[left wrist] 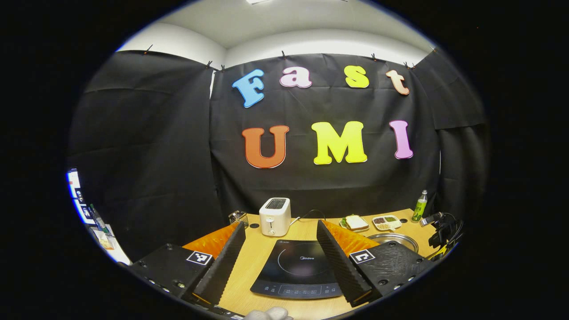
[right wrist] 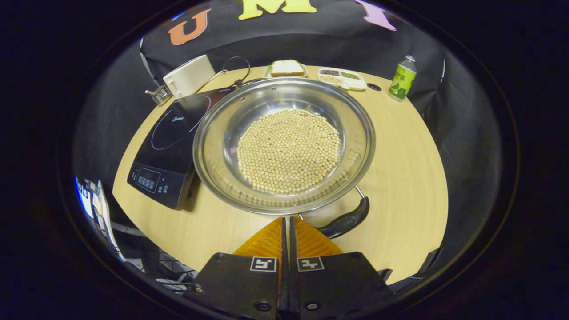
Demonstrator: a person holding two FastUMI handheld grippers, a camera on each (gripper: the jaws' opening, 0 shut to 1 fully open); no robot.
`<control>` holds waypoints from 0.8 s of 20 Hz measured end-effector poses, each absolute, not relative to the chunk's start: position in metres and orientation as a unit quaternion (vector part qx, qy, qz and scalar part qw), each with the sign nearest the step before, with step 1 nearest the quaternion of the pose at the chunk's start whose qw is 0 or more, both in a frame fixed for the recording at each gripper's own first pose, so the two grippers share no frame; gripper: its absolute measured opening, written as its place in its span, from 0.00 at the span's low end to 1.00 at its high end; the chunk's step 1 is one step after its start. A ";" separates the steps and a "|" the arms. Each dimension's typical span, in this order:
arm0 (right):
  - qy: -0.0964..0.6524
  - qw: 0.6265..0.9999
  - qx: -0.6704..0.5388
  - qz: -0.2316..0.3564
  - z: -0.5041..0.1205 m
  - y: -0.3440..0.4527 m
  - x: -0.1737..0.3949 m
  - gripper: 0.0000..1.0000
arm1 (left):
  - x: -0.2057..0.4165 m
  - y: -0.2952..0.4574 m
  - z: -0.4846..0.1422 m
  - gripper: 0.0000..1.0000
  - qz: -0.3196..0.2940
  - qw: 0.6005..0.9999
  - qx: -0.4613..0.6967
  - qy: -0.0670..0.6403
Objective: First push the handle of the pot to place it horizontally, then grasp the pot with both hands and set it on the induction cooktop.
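A steel pot (right wrist: 284, 142) filled with small pale beans stands on the wooden table, its left rim overhanging the black induction cooktop (right wrist: 166, 146). The pot's black handle (right wrist: 346, 220) lies at the near right of the rim, slanting down to the left. My right gripper (right wrist: 286, 221) is shut with nothing in it, its tips at the pot's near rim just left of the handle. In the left gripper view, my left gripper (left wrist: 280, 224) hangs open above the table with the cooktop (left wrist: 298, 269) between its fingers and the pot (left wrist: 393, 240) at its right.
At the back of the table stand a white toaster (left wrist: 275, 216) with its cord, a plate with a sandwich (left wrist: 355, 222), a compartment tray of food (left wrist: 386, 222) and a green bottle (left wrist: 419, 206). A black device (left wrist: 444, 231) sits at the table's right edge.
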State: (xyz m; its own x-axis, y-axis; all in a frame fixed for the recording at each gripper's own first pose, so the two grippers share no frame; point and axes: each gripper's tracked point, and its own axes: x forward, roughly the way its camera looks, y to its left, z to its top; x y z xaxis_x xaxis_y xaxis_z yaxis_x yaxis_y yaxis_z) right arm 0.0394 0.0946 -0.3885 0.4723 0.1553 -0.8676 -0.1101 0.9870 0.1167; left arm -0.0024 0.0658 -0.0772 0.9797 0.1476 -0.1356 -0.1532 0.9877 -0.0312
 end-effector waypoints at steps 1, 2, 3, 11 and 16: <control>0.508 0.858 0.023 0.073 -0.388 0.090 0.040 0.04 | 0.000 0.064 -0.077 0.96 0.074 0.995 -0.021 0.066; 0.508 0.858 0.024 0.070 -0.388 0.086 0.042 0.01 | 0.002 0.061 -0.077 0.96 0.073 0.995 -0.020 0.066; 0.509 0.858 0.024 0.067 -0.389 0.082 0.042 0.00 | 0.003 0.060 -0.076 0.96 0.072 0.995 -0.019 0.065; 0.510 0.859 0.027 0.047 -0.388 0.051 0.056 0.00 | 0.015 0.042 -0.081 0.96 0.066 0.995 -0.014 0.069; 0.510 0.859 0.019 0.041 -0.385 0.026 0.069 0.04 | 0.025 0.032 -0.082 0.96 0.067 0.995 -0.015 0.071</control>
State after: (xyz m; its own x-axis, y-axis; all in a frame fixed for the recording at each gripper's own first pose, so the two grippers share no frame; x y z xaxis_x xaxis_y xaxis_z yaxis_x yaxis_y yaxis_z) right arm 0.0694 0.0258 -0.3855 0.4771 0.0896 -0.8743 -0.0514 0.9959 0.0740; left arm 0.0255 0.0324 -0.0825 0.9810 0.1313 -0.1426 -0.1357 0.9905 -0.0212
